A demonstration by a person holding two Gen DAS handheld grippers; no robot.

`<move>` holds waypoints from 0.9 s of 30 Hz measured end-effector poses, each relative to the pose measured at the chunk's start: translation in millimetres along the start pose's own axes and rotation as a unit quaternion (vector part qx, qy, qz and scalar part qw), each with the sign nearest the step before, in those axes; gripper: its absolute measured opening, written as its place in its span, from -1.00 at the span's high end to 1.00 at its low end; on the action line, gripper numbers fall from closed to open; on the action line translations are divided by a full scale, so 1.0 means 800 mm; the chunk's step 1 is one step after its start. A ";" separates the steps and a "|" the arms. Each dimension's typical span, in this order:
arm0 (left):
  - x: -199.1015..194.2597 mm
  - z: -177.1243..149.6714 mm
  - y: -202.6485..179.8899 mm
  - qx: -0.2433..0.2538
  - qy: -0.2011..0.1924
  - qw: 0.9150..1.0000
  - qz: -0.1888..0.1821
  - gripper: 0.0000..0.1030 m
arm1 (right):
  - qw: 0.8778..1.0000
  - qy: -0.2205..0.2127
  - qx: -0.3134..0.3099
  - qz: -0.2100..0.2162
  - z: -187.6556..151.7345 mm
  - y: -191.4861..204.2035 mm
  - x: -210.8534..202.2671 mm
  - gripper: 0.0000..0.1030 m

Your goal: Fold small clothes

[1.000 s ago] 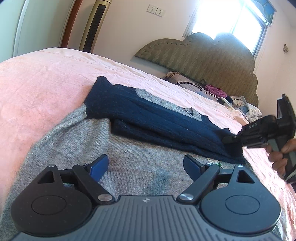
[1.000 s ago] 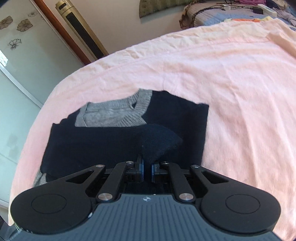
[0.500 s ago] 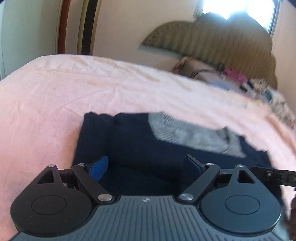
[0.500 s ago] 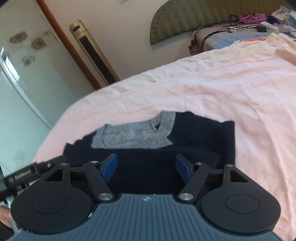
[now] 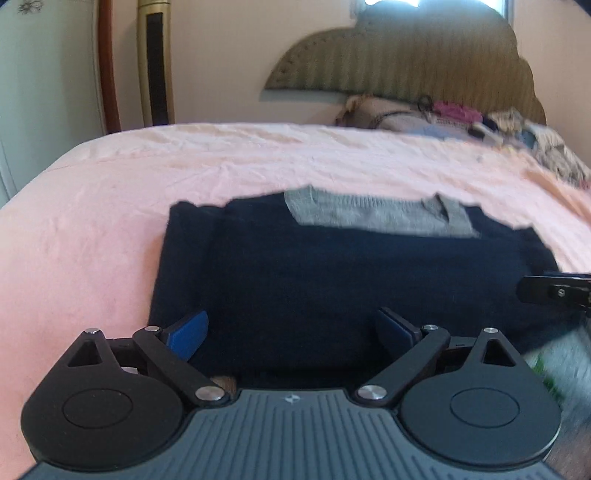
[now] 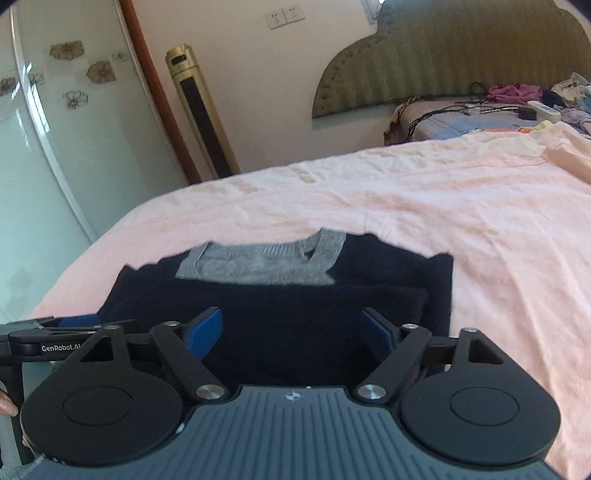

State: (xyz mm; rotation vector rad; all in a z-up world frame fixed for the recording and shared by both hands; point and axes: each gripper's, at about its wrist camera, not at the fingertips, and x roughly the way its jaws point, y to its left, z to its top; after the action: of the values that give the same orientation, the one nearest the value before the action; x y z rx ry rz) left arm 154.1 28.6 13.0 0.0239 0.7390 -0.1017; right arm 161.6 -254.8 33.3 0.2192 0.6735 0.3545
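My left tongs (image 5: 291, 332) spread wide, pinching nothing. My right tongs (image 6: 293, 332) likewise spread, empty. Folded navy sweater (image 5: 351, 273) with grey collar (image 6: 258, 266) lies on pink bedsheet (image 5: 92, 229), centre frame; near edge hidden behind both tongs' bodies. Lower right of left view blurred, unreadable. Clutter by headboard (image 6: 461, 55) at upper right hard to make out.

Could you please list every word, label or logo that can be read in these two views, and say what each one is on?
"GenRobot.A", cut off behind the right gripper: white print on the side of the left gripper, seen in the right wrist view.
A small white emblem, no letters: on each gripper's ribbed grey body.
Wall sockets: no readable marking.
Navy sweater and pink sheet: no text visible.
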 end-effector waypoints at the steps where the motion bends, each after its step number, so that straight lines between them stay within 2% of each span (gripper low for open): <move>1: 0.001 -0.006 0.003 -0.003 -0.016 1.000 -0.003 -0.96 | 1.000 0.021 -0.005 -0.006 -0.008 -0.001 0.010 -0.64; 2: 0.000 -0.002 0.008 -0.013 -0.008 1.000 -0.007 -0.97 | 0.999 0.016 -0.027 -0.011 -0.018 -0.002 0.019 -0.65; 4: -0.014 0.007 0.008 -0.023 0.009 1.000 0.011 -0.95 | 0.997 0.010 -0.067 -0.027 -0.023 0.006 0.020 -0.62; 6: -0.043 0.000 0.004 -0.013 -0.004 1.000 -0.008 -0.95 | 0.995 0.032 -0.073 -0.062 -0.016 0.025 0.011 -0.53; 7: -0.057 -0.009 0.000 -0.004 -0.008 1.000 -0.021 -0.96 | 0.995 0.033 -0.075 -0.064 -0.017 0.033 0.003 -0.54; 8: -0.065 -0.019 -0.005 0.007 -0.006 1.000 -0.028 -0.96 | 0.995 0.027 -0.084 -0.047 -0.021 0.042 -0.009 -0.54; 9: -0.066 -0.030 -0.010 0.018 0.008 0.999 -0.027 -0.96 | 0.995 0.022 -0.093 -0.030 -0.029 0.050 -0.021 -0.55; 10: -0.059 -0.045 -0.014 0.028 0.029 0.999 -0.017 -0.96 | 0.995 0.029 -0.097 -0.025 -0.038 0.055 -0.025 -0.66; 11: -0.060 -0.061 -0.014 0.037 0.005 0.999 -0.008 -1.00 | 0.994 0.042 -0.099 -0.027 -0.048 0.056 -0.022 -0.70; 12: -0.067 -0.068 -0.012 0.031 -0.001 1.000 -0.005 -1.00 | 0.992 0.060 -0.105 -0.035 -0.063 0.053 -0.015 -0.76; 13: -0.075 -0.068 -0.009 0.018 0.008 1.000 -0.006 -1.00 | 0.989 0.032 -0.140 -0.043 -0.078 0.056 -0.020 -0.75; 14: -0.085 -0.068 -0.007 0.007 0.017 1.000 -0.007 -1.00 | 0.987 0.032 -0.149 -0.055 -0.083 0.060 -0.025 -0.74; 15: -0.097 -0.071 -0.005 -0.004 0.022 1.000 -0.010 -1.00 | 0.988 0.044 -0.134 -0.066 -0.081 0.064 -0.033 -0.74; 17: -0.116 -0.087 -0.006 -0.019 0.031 0.999 -0.018 -1.00 | 0.991 0.056 -0.101 -0.061 -0.084 0.071 -0.056 -0.70; 18: -0.121 -0.100 -0.010 -0.008 0.031 0.999 -0.014 -1.00 | 0.992 0.056 -0.093 -0.061 -0.091 0.075 -0.067 -0.78; 19: -0.126 -0.115 -0.019 0.021 0.012 1.000 0.003 -1.00 | 0.992 0.063 -0.086 -0.064 -0.103 0.077 -0.074 -0.94; 20: -0.133 -0.124 -0.023 0.031 -0.003 0.999 0.013 -1.00 | 0.991 0.071 -0.086 -0.067 -0.115 0.078 -0.075 -1.00; 22: -0.147 -0.125 -0.024 0.019 0.018 1.000 0.012 -1.00 | 0.987 0.042 -0.128 -0.093 -0.139 0.088 -0.085 -1.00; 25: -0.172 -0.137 -0.025 0.005 0.034 0.999 0.010 -1.00 | 0.989 0.068 -0.080 -0.104 -0.140 0.095 -0.108 -1.00; 27: -0.184 -0.159 -0.028 0.013 0.023 1.000 0.004 -1.00 | 0.989 0.073 -0.080 -0.099 -0.153 0.103 -0.125 -1.00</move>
State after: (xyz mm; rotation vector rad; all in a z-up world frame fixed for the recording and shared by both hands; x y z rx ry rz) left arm -42.0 26.1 18.3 0.0546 0.7843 -0.1044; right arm -10.0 -207.7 22.1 -0.0282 0.7999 0.2333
